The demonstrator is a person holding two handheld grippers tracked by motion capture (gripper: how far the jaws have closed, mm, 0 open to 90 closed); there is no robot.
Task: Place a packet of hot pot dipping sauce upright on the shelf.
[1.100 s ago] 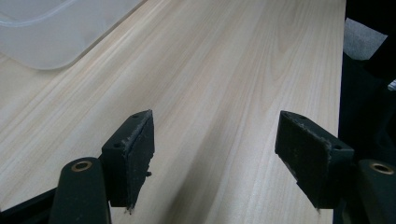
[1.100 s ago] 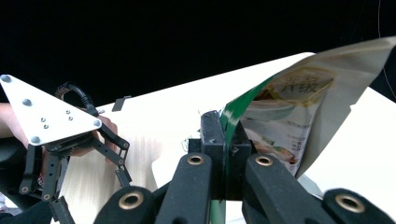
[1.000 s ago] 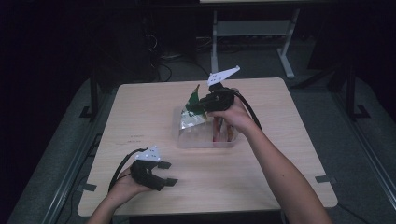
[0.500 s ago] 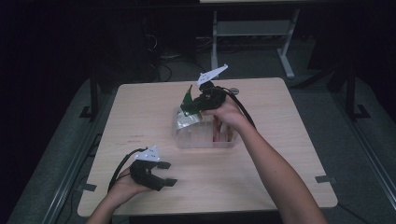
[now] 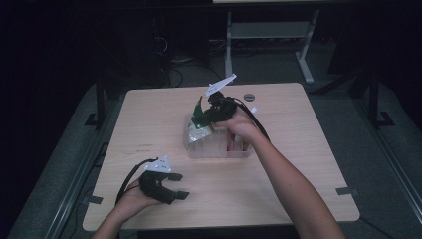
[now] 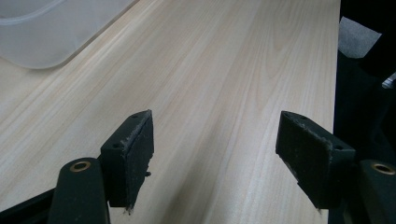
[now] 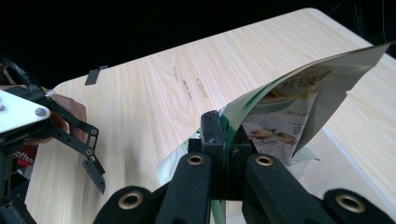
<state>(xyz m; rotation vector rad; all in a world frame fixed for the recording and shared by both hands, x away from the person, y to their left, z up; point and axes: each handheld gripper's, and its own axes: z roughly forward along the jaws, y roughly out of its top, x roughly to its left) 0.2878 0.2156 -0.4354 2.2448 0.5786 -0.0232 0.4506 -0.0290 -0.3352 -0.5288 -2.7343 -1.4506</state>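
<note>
Packet pinched over the bin
Right gripper [image 7: 224,154] jaws clamp packet [image 7: 289,116], hung above bin [image 5: 219,147]; left gripper [image 6: 217,158] jaws spread, idle on surface [image 6: 224,70].

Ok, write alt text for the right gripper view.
The right gripper, jaws shut, pinches the edge of a green and white printed snack packet above a pale wooden table. At the left edge, the left gripper stands open in a hand resting on the table.

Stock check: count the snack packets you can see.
1 for certain: a green packet pinched in the right gripper above the clear bin. Reddish contents in the bin may be more; too unclear.
</note>
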